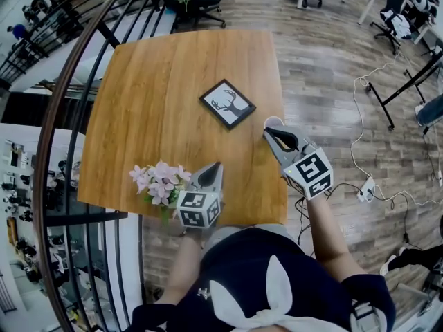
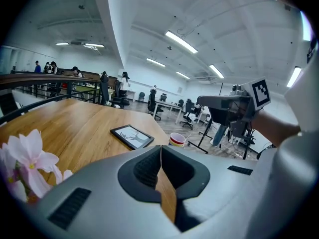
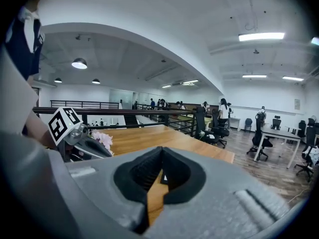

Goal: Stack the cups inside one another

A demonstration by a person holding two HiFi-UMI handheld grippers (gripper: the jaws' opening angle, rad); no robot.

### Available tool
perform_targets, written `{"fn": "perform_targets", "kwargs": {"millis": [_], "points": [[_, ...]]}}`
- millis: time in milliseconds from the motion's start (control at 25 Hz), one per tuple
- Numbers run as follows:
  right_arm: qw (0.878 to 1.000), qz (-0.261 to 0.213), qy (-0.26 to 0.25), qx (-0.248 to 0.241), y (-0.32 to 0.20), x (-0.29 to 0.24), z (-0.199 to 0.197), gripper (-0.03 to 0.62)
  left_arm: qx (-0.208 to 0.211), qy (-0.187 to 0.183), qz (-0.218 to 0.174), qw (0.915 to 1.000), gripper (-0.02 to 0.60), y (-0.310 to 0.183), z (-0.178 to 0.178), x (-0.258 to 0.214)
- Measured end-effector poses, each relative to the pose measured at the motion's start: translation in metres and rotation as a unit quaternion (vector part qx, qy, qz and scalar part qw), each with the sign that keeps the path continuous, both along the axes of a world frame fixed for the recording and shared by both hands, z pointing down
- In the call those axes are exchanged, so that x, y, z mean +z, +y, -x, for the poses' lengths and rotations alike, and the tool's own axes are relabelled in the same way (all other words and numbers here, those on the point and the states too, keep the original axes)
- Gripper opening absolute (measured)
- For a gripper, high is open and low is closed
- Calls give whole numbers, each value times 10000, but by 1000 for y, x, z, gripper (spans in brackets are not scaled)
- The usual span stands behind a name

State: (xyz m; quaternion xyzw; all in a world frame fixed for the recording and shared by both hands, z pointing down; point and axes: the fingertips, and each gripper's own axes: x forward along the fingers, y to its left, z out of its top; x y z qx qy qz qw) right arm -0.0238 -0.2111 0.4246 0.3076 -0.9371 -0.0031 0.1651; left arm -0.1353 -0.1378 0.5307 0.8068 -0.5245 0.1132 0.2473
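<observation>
Cups (image 1: 274, 122) just beyond right fingers (image 1: 275, 144)

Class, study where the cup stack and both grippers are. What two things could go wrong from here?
The cup stack stands at the edge of the table, the shut right gripper close by: a bump could send it off. The shut left gripper sits beside the flowers: a careless swing might knock them.

An open-plan office: swivel chairs (image 1: 201, 2) and desks (image 3: 280, 133) stand around.
</observation>
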Motion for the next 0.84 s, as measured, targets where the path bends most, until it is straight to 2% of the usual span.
{"fn": "perform_targets", "kwargs": {"millis": [480,840], "points": [[9989,99,-34,-461,39,5,10,-3,-41,-26,-47,10000,20,15,-15,-6],[9981,231,50,-577,68,8,-19,-3,-120,16,-132,9998,20,29,-45,-20]]}}
